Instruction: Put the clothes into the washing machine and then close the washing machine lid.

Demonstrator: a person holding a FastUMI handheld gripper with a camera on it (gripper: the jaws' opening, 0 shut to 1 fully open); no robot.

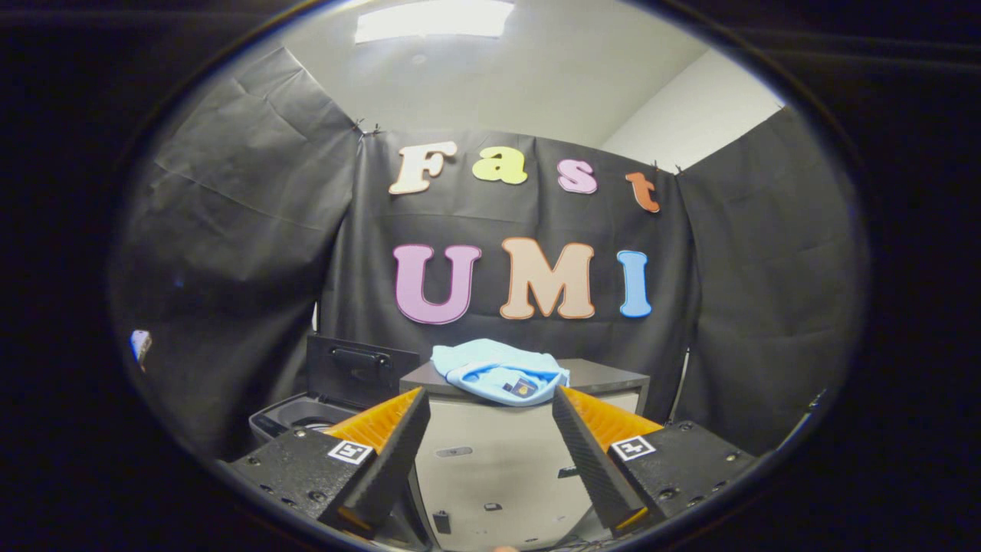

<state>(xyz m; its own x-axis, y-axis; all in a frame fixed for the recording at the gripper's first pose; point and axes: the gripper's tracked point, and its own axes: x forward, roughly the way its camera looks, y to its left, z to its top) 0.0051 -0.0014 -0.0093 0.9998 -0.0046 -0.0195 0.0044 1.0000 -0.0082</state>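
Observation:
A light blue folded garment (498, 371) lies on top of a white cabinet with a dark top (605, 377), beyond my fingers and a little above them. To its left stands the washing machine (295, 418), low and dark, with its lid (359, 369) raised upright at the back. My gripper (490, 410) is open, its two orange-and-black fingers (395, 441) spread wide with nothing between them. The garment sits in line with the gap between the fingers, well ahead of the tips.
The cabinet's white front (498, 468) fills the space just ahead of the fingers. Black cloth walls close the booth on the left, back and right. A ceiling light (433, 19) glows overhead.

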